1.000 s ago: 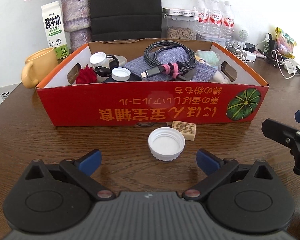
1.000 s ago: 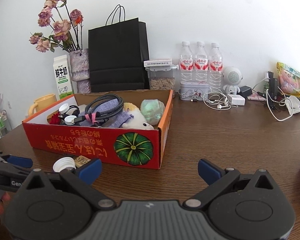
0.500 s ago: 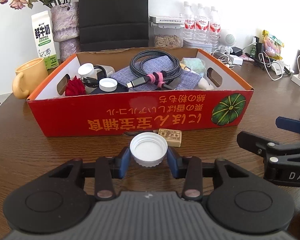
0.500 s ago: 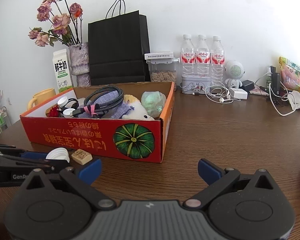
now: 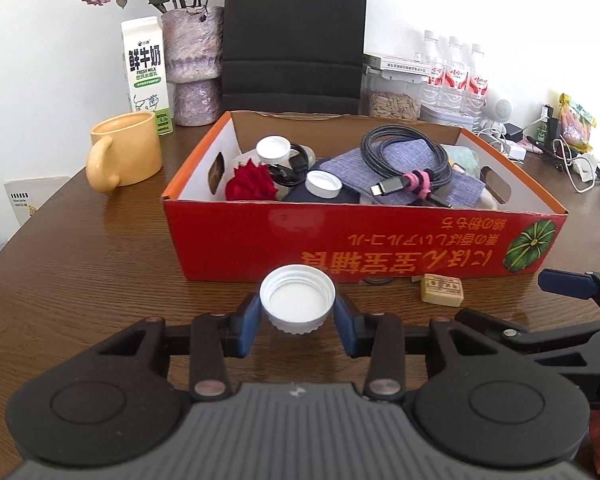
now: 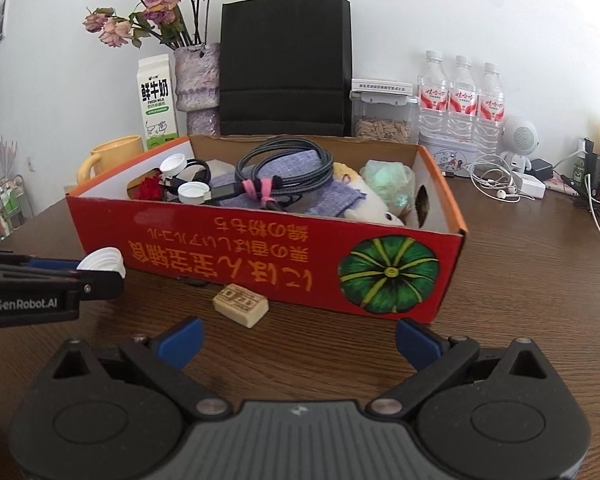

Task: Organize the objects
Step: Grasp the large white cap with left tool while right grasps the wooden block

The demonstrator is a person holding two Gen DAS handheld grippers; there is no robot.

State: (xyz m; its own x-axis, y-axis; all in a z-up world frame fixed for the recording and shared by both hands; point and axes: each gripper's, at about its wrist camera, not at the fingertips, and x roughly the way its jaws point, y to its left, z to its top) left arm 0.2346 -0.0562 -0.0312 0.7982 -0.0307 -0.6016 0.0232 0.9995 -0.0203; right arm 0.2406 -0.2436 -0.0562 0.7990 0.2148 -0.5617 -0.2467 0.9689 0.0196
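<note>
We hold the white bottle cap (image 5: 297,299) in the left gripper (image 5: 297,322); its two blue pads (image 5: 247,322) press on the ribbed rim from both sides, with the open side of the cap up, in front of the red cardboard box (image 5: 380,244) and, as we judge, a little above the wooden table (image 5: 80,264); in the right wrist view the same cap (image 6: 102,261) shows at the left, seen from its side. We judge that the cap is very light and stiff, a thin plastic piece; the ribs give some friction, but the round wall can slip or pop out if we squeeze off the middle, so the grip across the full width, as it is now, seems the good one. The right gripper (image 6: 298,338) is spread wide with nothing between its fingers; just ahead of it the small tan block (image 6: 241,305) lies on the table, near the front wall of the box. This block looks hard and small, probably light also; we would take it on its two long flat sides. Inside the box there are already two white caps (image 5: 323,183) and a coiled cable (image 5: 404,160), so there the held cap probably belongs.
</note>
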